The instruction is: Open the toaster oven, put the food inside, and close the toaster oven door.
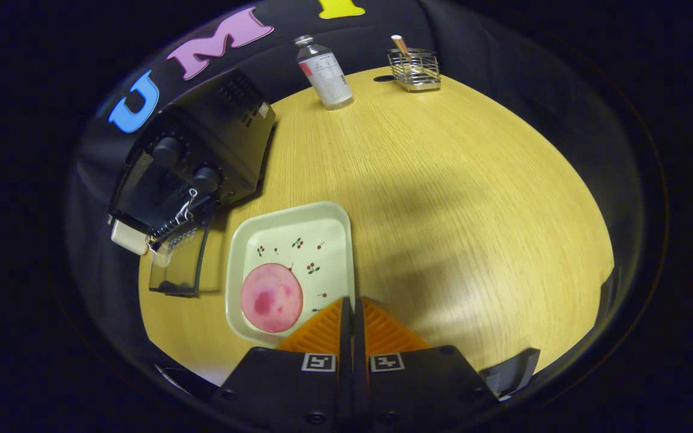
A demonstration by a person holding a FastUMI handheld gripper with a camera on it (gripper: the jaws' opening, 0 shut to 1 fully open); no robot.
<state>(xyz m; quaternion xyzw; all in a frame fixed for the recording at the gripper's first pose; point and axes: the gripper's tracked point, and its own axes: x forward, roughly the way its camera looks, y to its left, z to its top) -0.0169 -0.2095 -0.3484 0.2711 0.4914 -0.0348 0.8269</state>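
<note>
Yellow wood-grain counter (443,180): black toaster oven (202,150) far left with glass door (179,264) already down, round pink food slice (271,297) unloaded on cream square tray (298,231), gripper (352,307) fingers together, empty, at tray's near right edge.

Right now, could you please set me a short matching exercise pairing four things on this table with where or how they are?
Things:
1. toaster oven door
2. pink round food
3. bottle
4. jaws of the gripper

States:
A. standing upright near the wire basket
B. closed together, holding nothing
C. lying on the tray
D. folded down open

Pairs: 1-D, 2-C, 3-A, 4-B
</note>
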